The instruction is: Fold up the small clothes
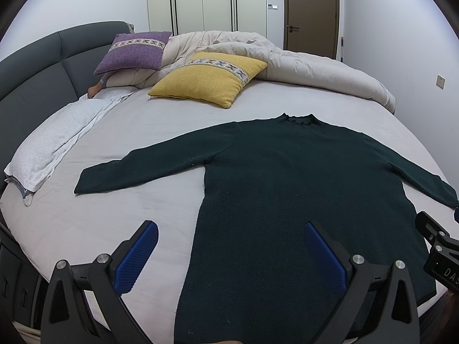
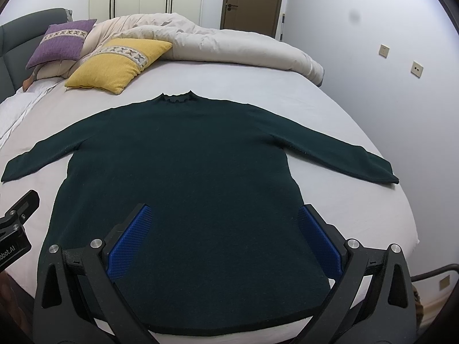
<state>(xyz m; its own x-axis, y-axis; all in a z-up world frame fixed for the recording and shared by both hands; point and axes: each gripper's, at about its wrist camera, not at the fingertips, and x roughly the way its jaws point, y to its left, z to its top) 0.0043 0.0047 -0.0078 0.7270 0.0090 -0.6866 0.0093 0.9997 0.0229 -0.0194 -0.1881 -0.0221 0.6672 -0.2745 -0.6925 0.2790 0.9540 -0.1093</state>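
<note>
A dark green knit sweater lies flat on the bed, collar away from me and both sleeves spread out to the sides. My left gripper hovers open above the sweater's lower left edge, one blue pad over the sheet and one over the knit. My right gripper hangs open over the lower body of the sweater near the hem, holding nothing. The right gripper's black body shows at the right edge of the left wrist view, and the left gripper's body at the left edge of the right wrist view.
The bed has a light grey sheet. A yellow cushion, a purple cushion and a bunched beige duvet lie beyond the collar. A white folded blanket lies at the left by the dark headboard. Wardrobe, door and wall stand behind.
</note>
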